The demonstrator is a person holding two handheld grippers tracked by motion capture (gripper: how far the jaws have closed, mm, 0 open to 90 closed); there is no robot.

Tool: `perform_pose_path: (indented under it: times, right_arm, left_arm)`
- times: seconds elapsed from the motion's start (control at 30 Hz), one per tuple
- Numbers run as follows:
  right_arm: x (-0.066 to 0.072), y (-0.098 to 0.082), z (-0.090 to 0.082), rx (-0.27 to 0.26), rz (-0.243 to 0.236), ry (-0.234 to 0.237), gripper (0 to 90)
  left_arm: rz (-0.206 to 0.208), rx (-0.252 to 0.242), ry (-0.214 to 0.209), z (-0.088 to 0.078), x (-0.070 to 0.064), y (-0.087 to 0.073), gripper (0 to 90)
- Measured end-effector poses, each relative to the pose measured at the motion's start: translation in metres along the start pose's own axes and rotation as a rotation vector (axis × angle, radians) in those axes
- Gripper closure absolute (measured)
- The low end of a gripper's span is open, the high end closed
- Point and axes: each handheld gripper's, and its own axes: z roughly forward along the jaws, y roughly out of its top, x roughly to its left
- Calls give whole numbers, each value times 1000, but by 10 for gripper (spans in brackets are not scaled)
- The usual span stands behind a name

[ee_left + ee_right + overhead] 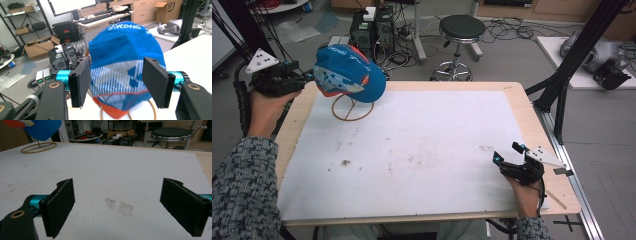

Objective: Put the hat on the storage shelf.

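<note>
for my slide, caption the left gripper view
Open left gripper facing a blue fabric cap perched on a gold wire stand.

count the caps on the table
1: a blue cap on a wire stand at the table's far left corner, just ahead of the left tongs.

Beyond the desk [532, 115] a black round stool [460, 27] stands on grey floor [512, 60], computer towers [372, 30] left of the stool.

even indoor light, slight blur
</note>
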Motion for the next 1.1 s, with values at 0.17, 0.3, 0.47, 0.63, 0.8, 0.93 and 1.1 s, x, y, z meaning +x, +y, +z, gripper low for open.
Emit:
perform_pose_path:
  times: [0.17, 0.3, 0.47, 0.63, 0.8, 0.93, 1.1]
  right_arm:
    - [1, 1, 5, 0, 20, 9, 117]
    - [2, 1, 6, -1, 18, 13, 117]
    - [2, 2, 6, -10, 18, 13, 117]
    - [2, 2, 6, -12, 24, 9, 117]
    - [2, 2, 6, -13, 23, 13, 117]
    - [2, 2, 6, -17, 19, 12, 117]
    - [2, 2, 6, -15, 23, 15, 117]
  left_arm:
    - [-8, -10, -9, -18, -19, -11, 387]
    - [-14, -19, -11, -28, -29, -16, 382]
    - [-51, -29, 14, -42, -42, -24, 357]
    - [-47, -24, 39, -50, -53, -26, 337]
    - [-32, -43, 38, -64, -73, -29, 314]
    - [-46, -64, 43, -72, -89, -39, 298]
    - [-31, -54, 59, -76, -110, -52, 260]
